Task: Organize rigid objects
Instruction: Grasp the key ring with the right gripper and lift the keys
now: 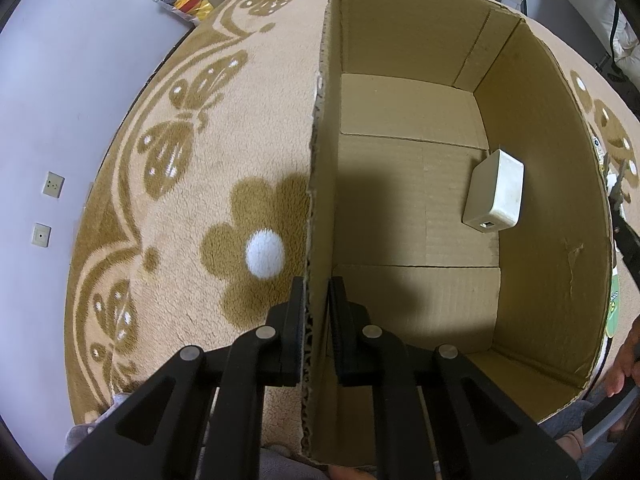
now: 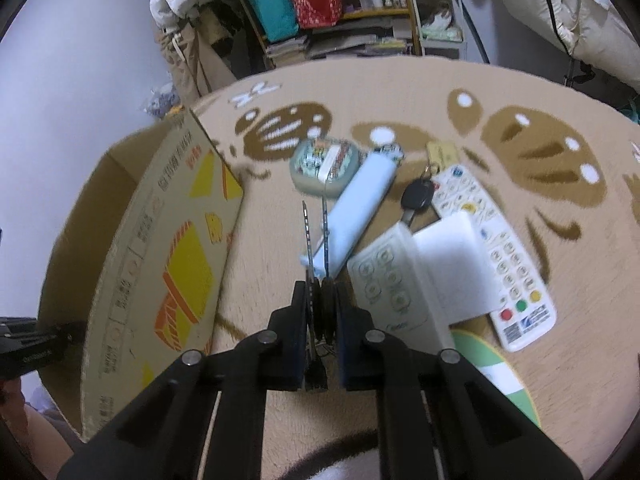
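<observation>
An open cardboard box [image 1: 552, 200] lies on a beige rug. Inside it, by the right wall, rests a white power adapter [image 1: 494, 190]. My left gripper [image 1: 316, 284] is shut on the box's left wall [image 1: 322, 128], one finger outside and one inside. In the right wrist view the same box [image 2: 160, 260] stands to the left, printed side out. My right gripper [image 2: 320, 288] is shut on a black-handled tool [image 2: 316, 236] with two thin metal blades that look like scissors. It hangs over the rug just right of the box.
On the rug ahead of the right gripper lie a round tin [image 2: 324, 164], a long pale-blue item [image 2: 356, 208], a car key [image 2: 418, 194], two white remotes [image 2: 492, 256] [image 2: 388, 280], a white block [image 2: 452, 256] and a green-white disc [image 2: 500, 372]. Shelves and bags stand behind.
</observation>
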`<state>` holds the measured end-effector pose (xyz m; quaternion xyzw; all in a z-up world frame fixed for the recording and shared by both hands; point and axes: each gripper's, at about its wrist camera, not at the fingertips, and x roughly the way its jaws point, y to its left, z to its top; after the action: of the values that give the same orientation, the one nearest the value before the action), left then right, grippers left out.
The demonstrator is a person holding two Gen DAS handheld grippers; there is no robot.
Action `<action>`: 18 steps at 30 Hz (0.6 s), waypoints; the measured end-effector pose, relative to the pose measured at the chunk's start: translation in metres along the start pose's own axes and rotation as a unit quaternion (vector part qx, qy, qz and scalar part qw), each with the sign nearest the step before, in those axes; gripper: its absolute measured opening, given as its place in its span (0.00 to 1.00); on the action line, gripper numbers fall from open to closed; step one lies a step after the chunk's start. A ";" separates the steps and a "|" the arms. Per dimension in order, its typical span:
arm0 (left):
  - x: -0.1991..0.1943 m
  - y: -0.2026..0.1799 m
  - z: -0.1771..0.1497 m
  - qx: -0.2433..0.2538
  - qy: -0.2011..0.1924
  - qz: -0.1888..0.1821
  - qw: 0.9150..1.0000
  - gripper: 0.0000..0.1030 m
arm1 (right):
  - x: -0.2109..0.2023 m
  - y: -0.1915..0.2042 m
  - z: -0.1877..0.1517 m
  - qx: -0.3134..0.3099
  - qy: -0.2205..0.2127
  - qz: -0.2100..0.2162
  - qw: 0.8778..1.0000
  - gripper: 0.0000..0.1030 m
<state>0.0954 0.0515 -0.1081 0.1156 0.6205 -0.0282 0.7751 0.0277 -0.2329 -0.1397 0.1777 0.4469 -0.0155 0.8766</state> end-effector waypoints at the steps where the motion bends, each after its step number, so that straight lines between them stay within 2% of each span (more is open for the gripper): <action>1: 0.000 0.000 0.000 0.000 0.000 0.000 1.000 0.11 | -0.002 0.000 0.001 0.001 -0.004 0.000 1.000 0.13; 18: 0.000 -0.001 -0.001 0.001 0.001 0.000 1.000 0.11 | -0.002 0.007 0.006 -0.014 -0.006 -0.011 1.000 0.13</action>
<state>0.0947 0.0508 -0.1081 0.1165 0.6212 -0.0283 0.7745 0.0329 -0.2283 -0.1329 0.1607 0.4439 -0.0204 0.8813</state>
